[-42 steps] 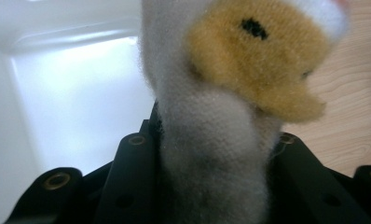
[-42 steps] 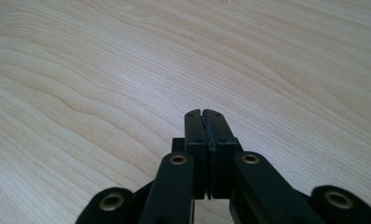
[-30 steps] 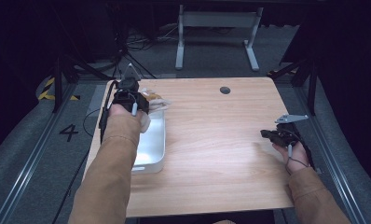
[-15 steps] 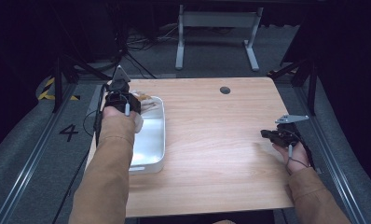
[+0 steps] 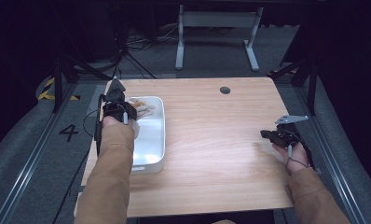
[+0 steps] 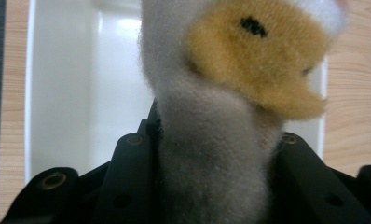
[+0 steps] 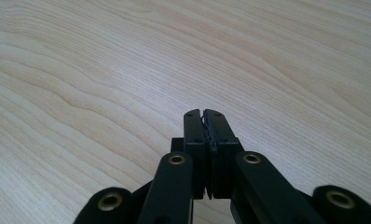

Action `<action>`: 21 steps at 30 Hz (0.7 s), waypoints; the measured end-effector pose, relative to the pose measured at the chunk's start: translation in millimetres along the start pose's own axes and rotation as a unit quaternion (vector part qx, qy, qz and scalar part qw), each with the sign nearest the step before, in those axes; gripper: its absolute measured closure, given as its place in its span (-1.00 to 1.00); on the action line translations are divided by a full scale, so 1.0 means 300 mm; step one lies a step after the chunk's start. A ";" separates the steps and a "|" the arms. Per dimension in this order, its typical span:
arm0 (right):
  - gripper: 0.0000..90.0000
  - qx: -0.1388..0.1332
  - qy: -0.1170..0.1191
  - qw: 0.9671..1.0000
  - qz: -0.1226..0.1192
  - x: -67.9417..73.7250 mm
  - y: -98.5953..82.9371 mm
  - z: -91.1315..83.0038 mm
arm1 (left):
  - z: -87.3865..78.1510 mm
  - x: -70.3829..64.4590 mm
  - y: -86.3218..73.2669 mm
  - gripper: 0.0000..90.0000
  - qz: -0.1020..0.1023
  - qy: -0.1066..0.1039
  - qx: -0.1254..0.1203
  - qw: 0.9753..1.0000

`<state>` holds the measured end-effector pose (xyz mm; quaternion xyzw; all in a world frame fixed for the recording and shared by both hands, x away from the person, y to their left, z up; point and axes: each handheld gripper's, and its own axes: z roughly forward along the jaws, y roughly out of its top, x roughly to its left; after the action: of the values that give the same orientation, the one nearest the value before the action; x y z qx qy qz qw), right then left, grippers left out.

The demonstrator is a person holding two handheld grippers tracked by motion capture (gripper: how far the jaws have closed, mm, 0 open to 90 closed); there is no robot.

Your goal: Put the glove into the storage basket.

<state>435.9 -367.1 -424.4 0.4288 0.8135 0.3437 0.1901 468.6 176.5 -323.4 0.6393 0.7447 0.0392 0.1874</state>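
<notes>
Left gripper (image 5: 114,108): fingers clamped on grey-and-yellow plush toy (image 6: 230,93), held over far end of white tray (image 5: 156,154). Right gripper (image 7: 204,116): fingers together, idle above table (image 5: 211,140). Probably placing; lower fully inside rim before letting go.

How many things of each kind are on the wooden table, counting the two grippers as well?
Black two-jaw grippers: 2, the left gripper shut on the toy, the right gripper shut on nothing.
White rectangular plastic tray: 1
Grey and yellow plush toy: 1
Total: 4
</notes>
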 end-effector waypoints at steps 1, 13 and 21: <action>0.95 0.000 0.001 1.000 0.000 0.000 0.000 0.000 | 0.009 0.004 -0.003 0.46 -0.002 -0.001 0.000 1.000; 0.95 0.001 0.001 1.000 0.000 -0.001 -0.003 0.003 | 0.101 0.039 -0.023 0.45 -0.041 -0.003 0.006 0.999; 0.94 0.003 0.000 1.000 -0.001 -0.001 -0.004 0.005 | 0.146 0.046 -0.033 0.45 -0.038 -0.008 0.015 0.999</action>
<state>436.4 -367.2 -426.4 0.4287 0.8150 0.3412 0.1888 472.1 180.1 -370.1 0.6136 0.7674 0.0156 0.1852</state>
